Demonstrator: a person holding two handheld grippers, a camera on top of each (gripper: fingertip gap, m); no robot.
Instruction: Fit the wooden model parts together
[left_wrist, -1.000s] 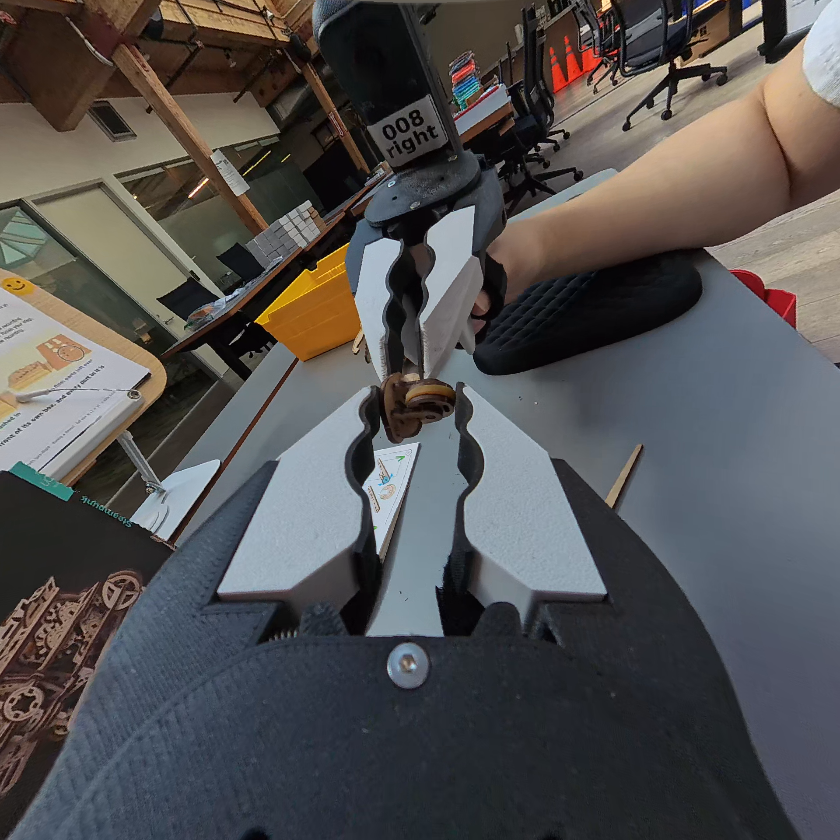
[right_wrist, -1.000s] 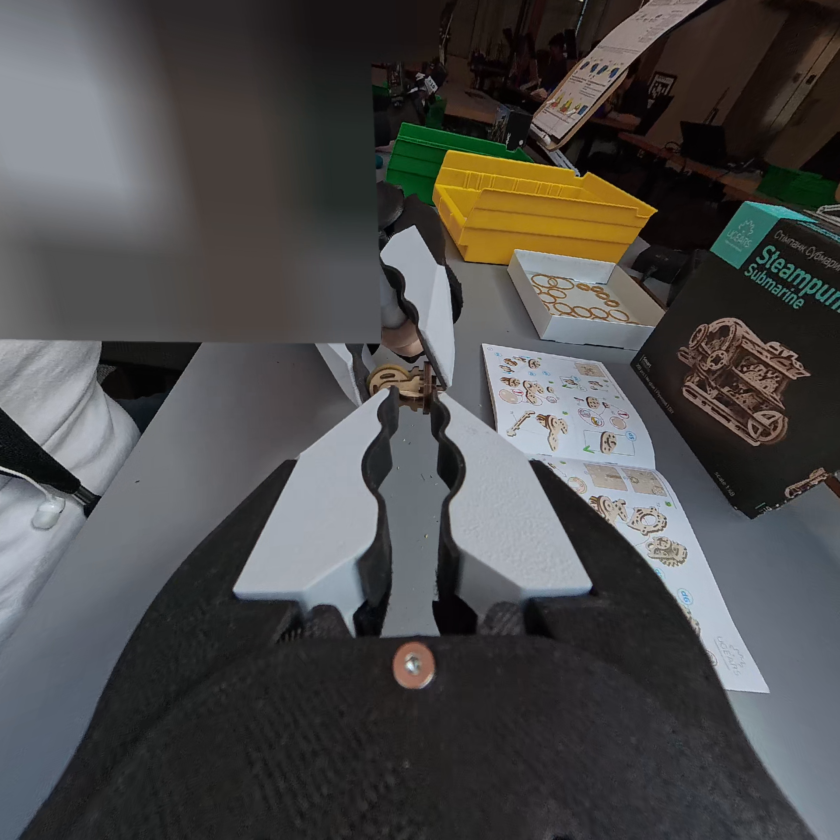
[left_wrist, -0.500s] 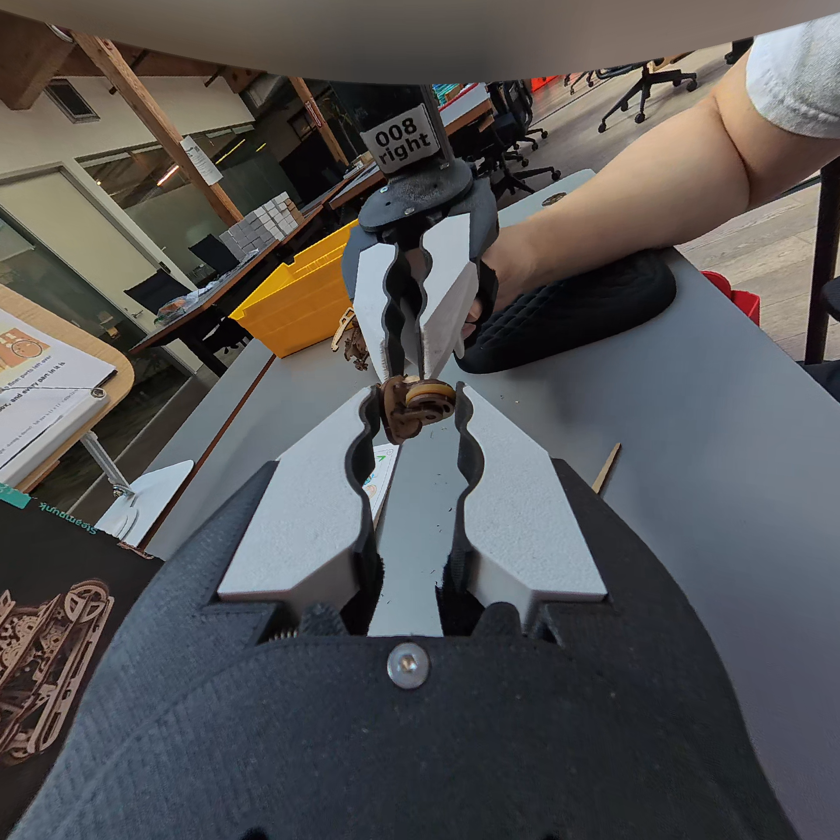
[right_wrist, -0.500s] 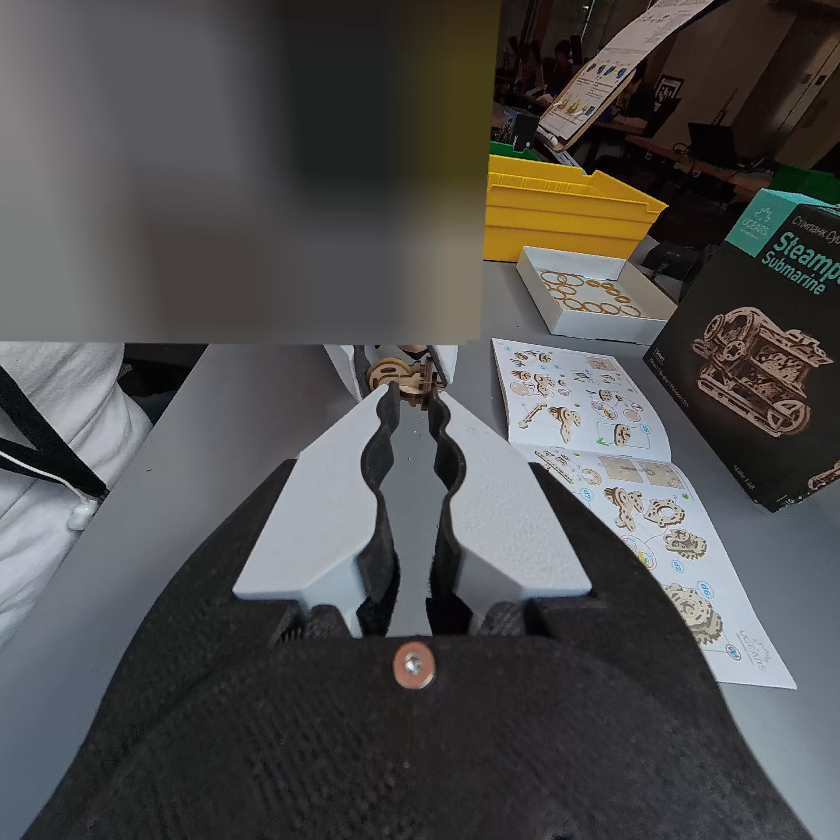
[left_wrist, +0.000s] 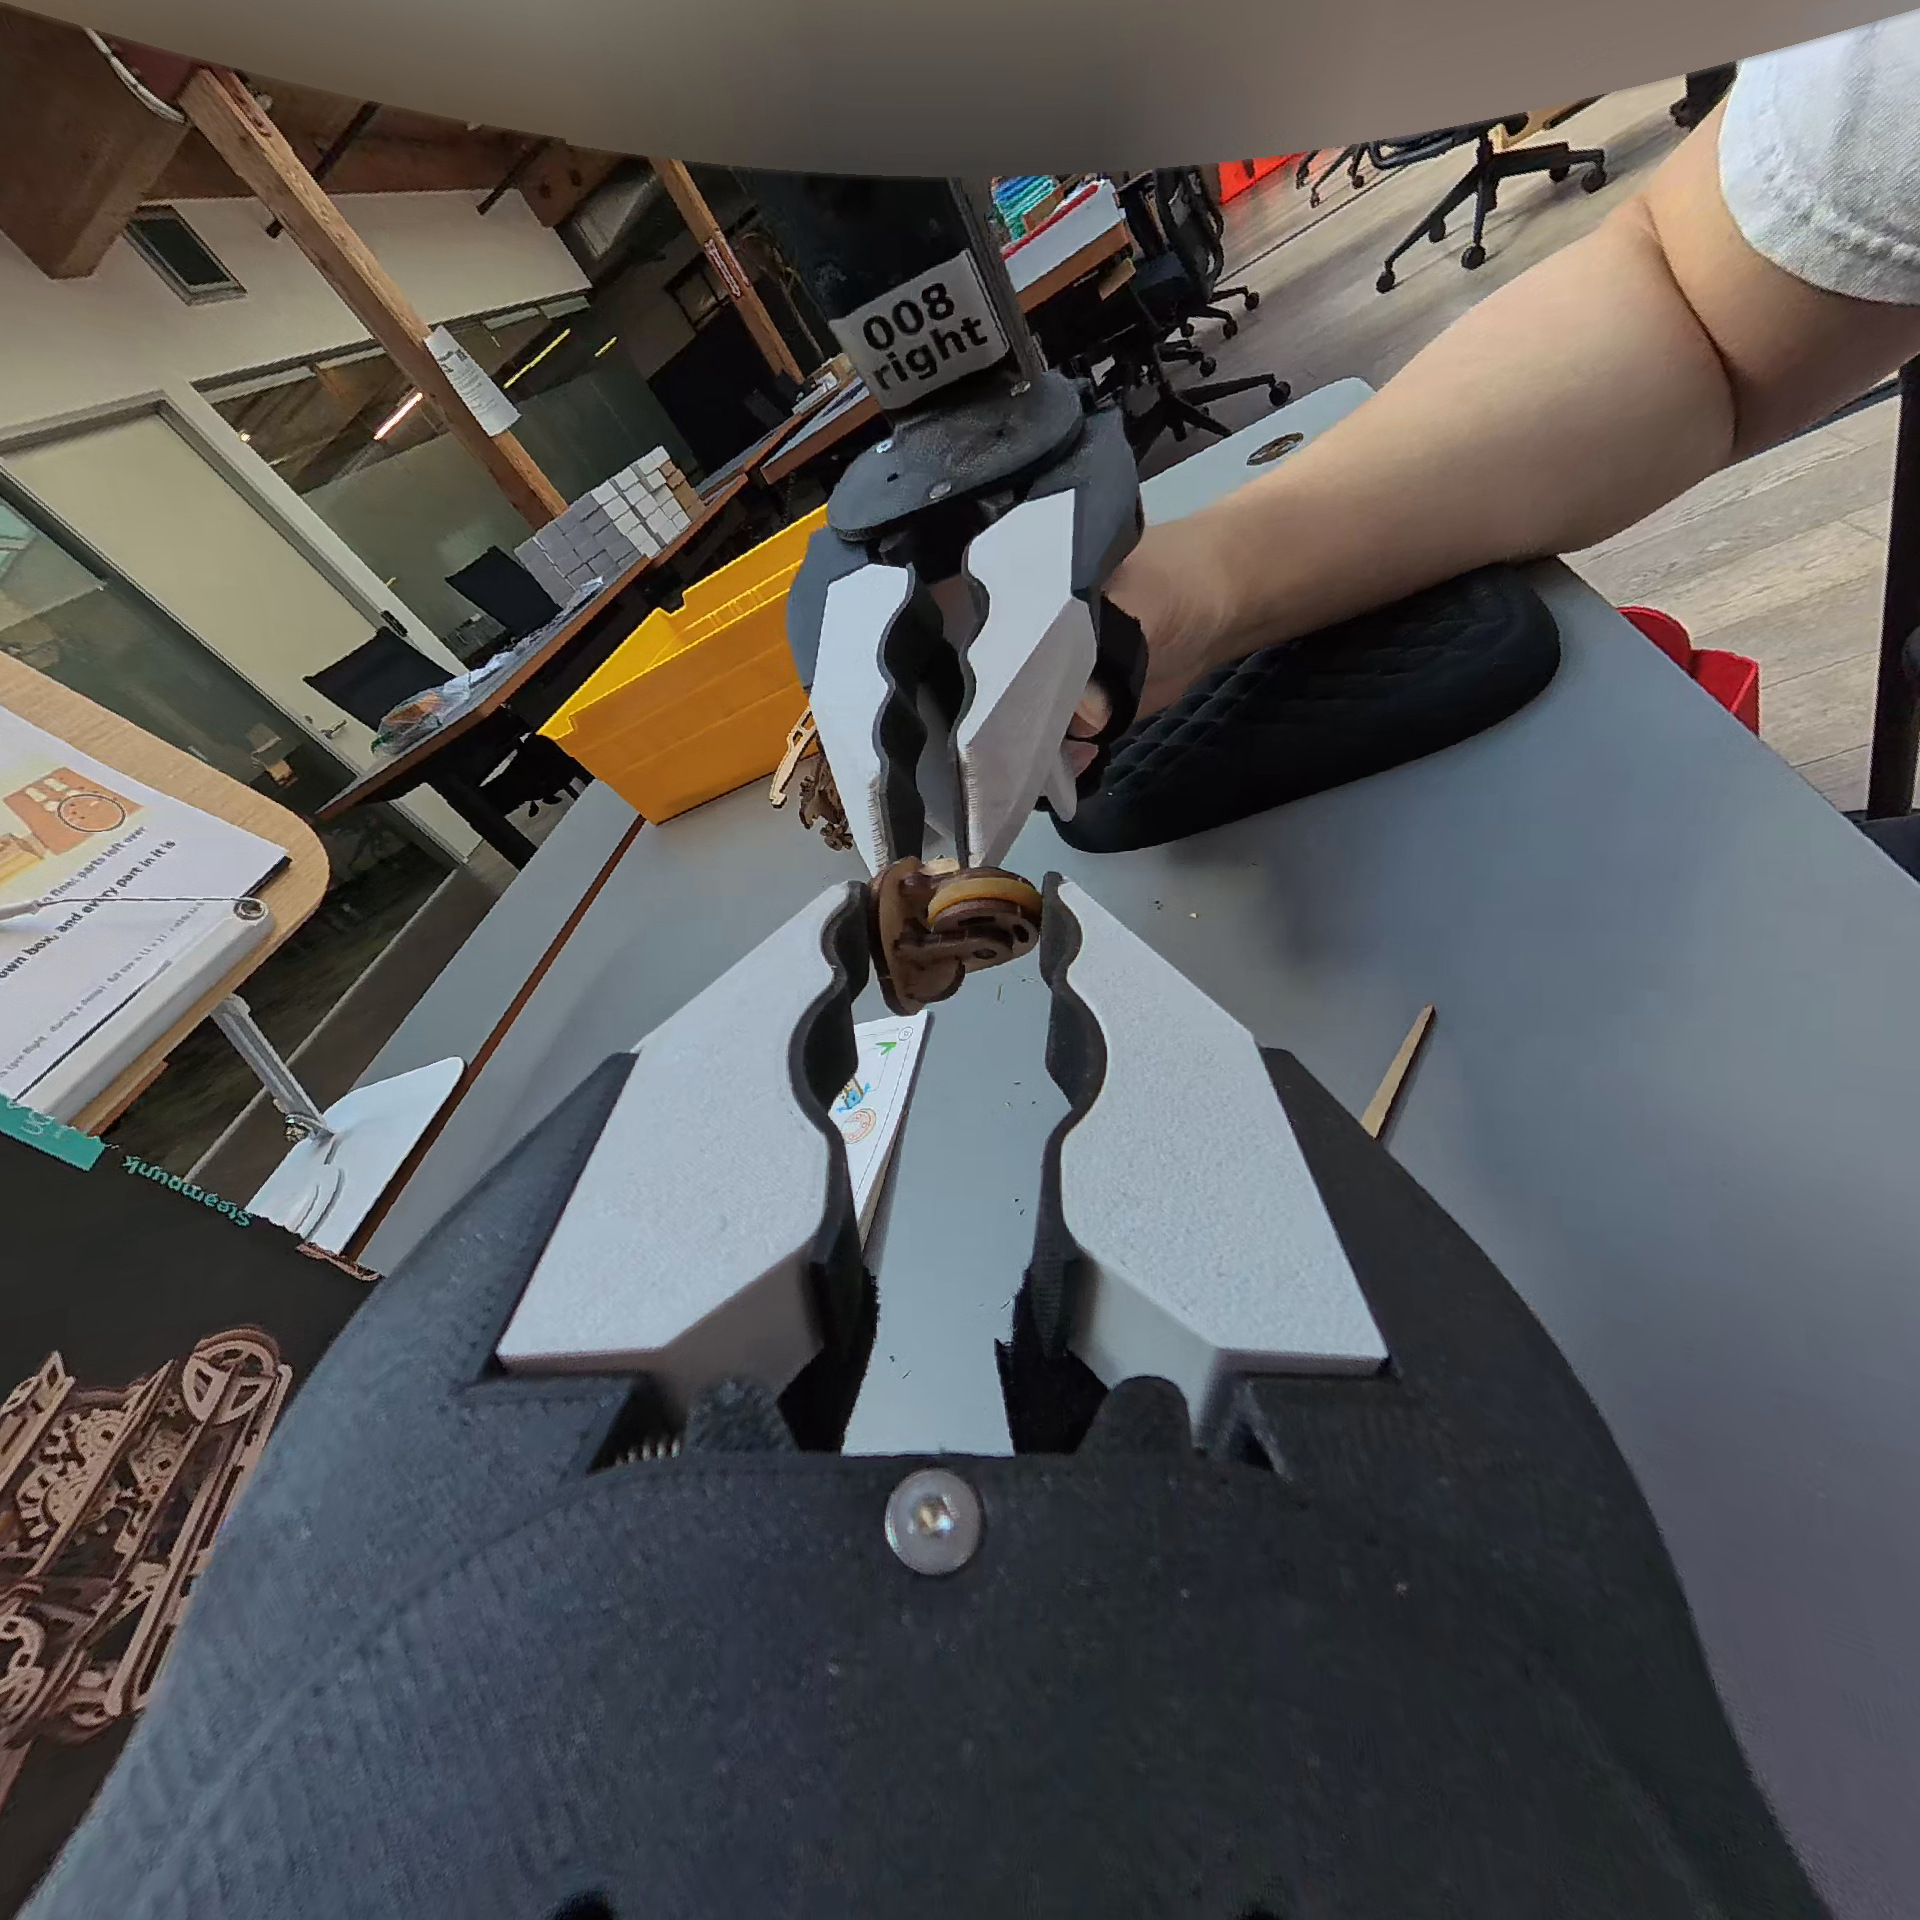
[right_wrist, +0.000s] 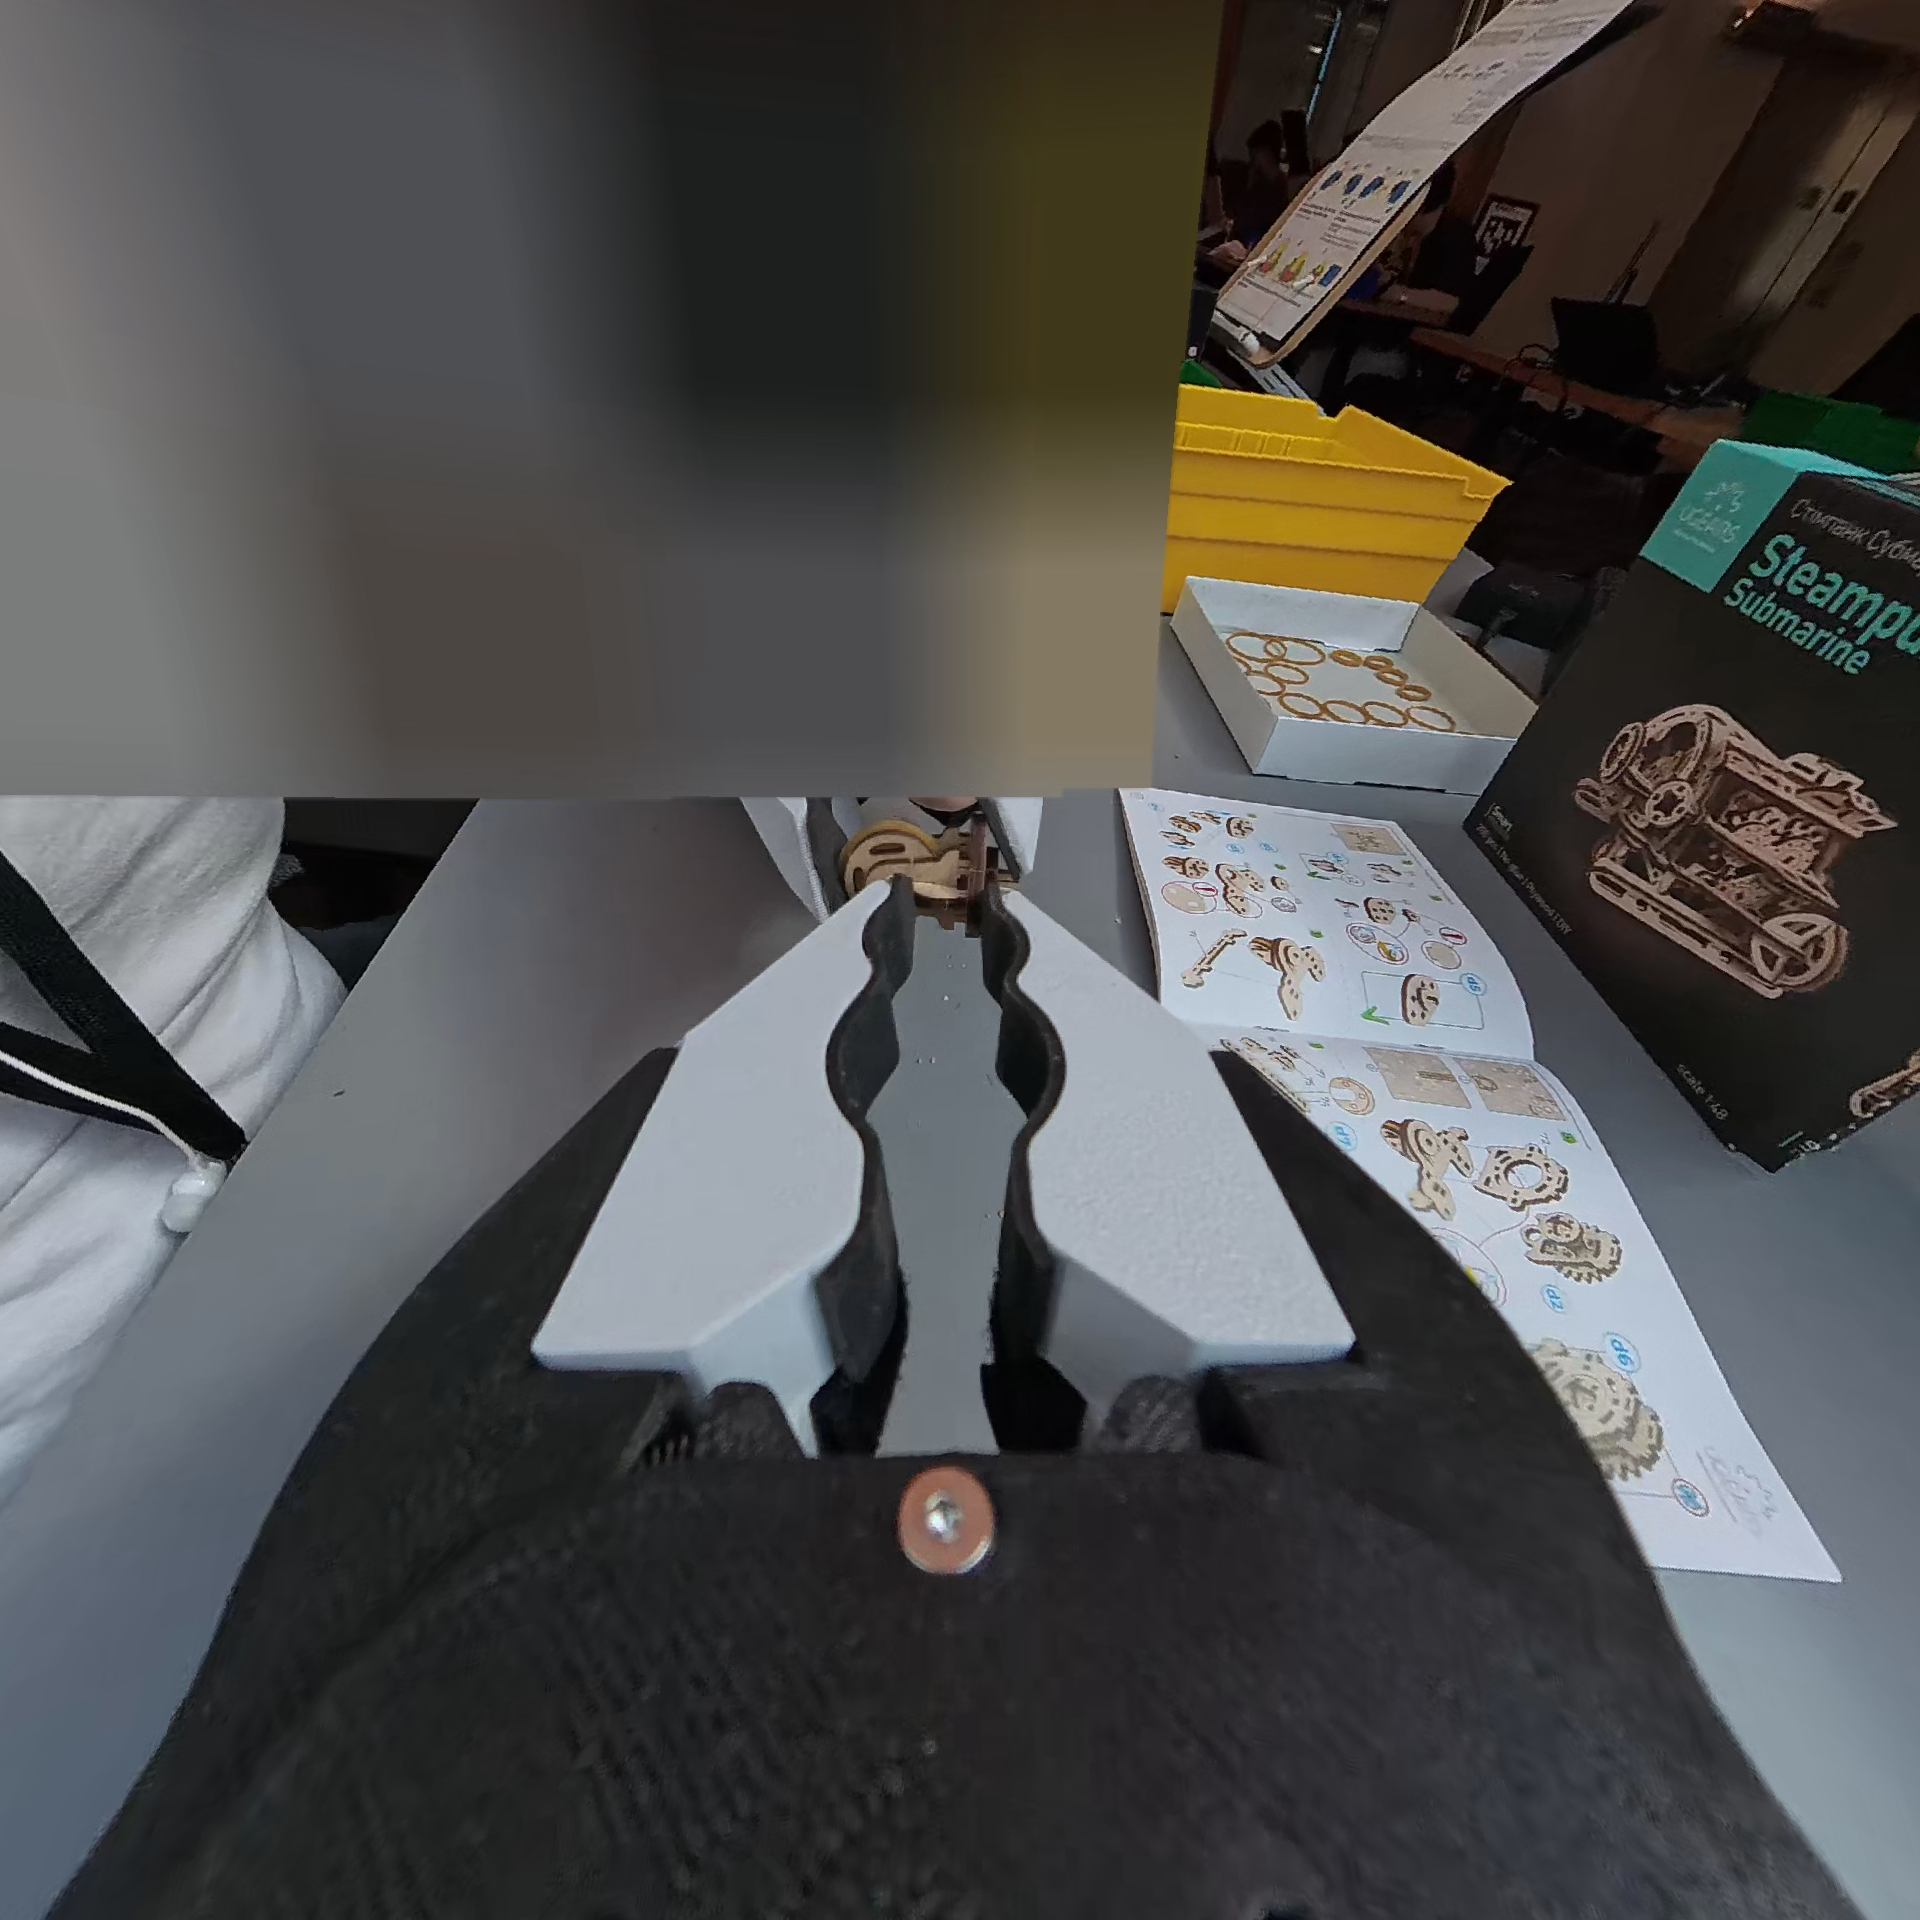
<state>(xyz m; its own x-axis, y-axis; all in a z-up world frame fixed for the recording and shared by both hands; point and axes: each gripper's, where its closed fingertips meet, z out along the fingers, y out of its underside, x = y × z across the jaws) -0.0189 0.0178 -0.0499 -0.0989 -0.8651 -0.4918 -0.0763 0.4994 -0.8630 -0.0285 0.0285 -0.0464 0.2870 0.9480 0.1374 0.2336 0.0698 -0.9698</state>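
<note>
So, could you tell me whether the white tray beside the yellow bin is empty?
No, the white tray holds a scatter of thin wooden rings on its floor, right in front of the yellow bin.

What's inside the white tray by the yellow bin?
The white tray holds a loose scatter of thin tan rings lying flat on its floor. Its near wall hides the front strip of the floor, so anything there can't be seen.
</note>
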